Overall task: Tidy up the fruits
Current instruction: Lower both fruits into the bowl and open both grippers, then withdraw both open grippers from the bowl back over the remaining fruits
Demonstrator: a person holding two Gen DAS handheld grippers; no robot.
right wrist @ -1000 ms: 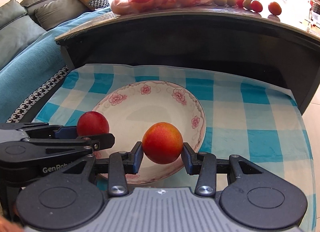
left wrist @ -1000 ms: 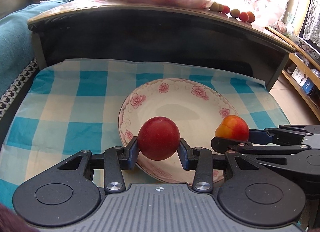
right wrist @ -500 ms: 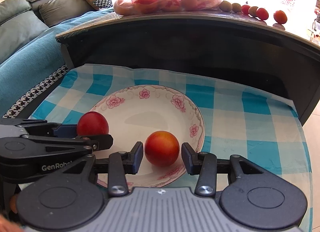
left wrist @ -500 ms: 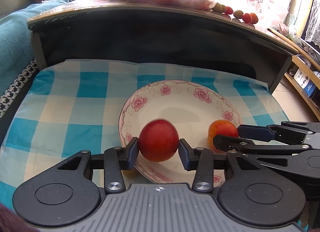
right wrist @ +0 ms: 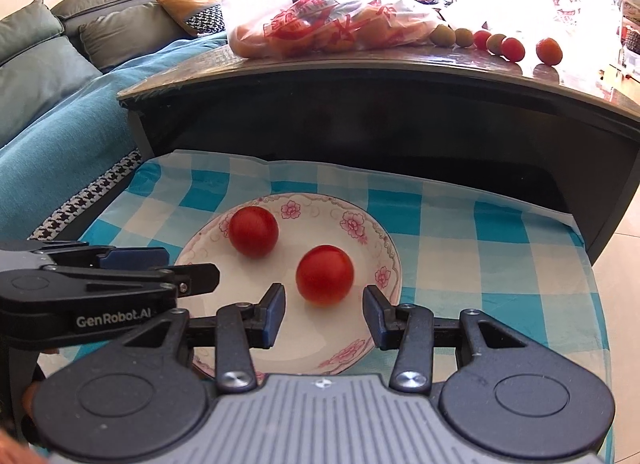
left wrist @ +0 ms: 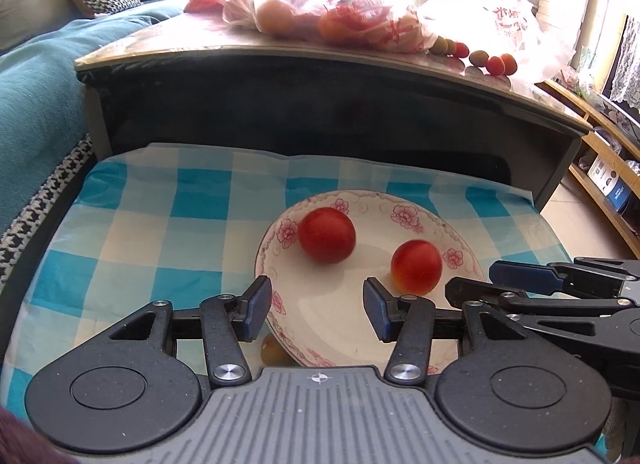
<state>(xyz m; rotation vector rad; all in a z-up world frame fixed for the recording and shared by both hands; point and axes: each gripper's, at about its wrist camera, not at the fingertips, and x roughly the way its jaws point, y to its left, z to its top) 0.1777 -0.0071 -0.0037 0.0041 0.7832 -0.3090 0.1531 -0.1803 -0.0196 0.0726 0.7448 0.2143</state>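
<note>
A white plate with pink flowers (left wrist: 360, 197) (right wrist: 320, 200) lies on a blue-checked cloth (left wrist: 160, 224). Two fruits rest in it, free of any pad: a dark red one (left wrist: 327, 235) (right wrist: 253, 231) and a red-orange one (left wrist: 416, 266) (right wrist: 325, 275). My left gripper (left wrist: 316, 306) (right wrist: 188, 264) hovers over the plate's near rim with its jaws opening and nothing between them; the dark red fruit lies ahead of it. My right gripper (right wrist: 324, 310) (left wrist: 476, 280) stands open, and the red-orange fruit sits just beyond its tips with gaps on both sides.
A dark low table (right wrist: 360, 76) rises behind the cloth, carrying bags of fruit (right wrist: 332, 24) and a row of small fruits (right wrist: 500, 44). A sofa with a teal blanket (left wrist: 36, 76) is to the left, shelves (left wrist: 600, 168) to the right. A small yellowish fruit (left wrist: 271, 350) peeks out beside the plate's near rim.
Both grippers let go of their fruits, which now lie in the plate. The jaws have spread and both grippers have drawn back from the fruits.
</note>
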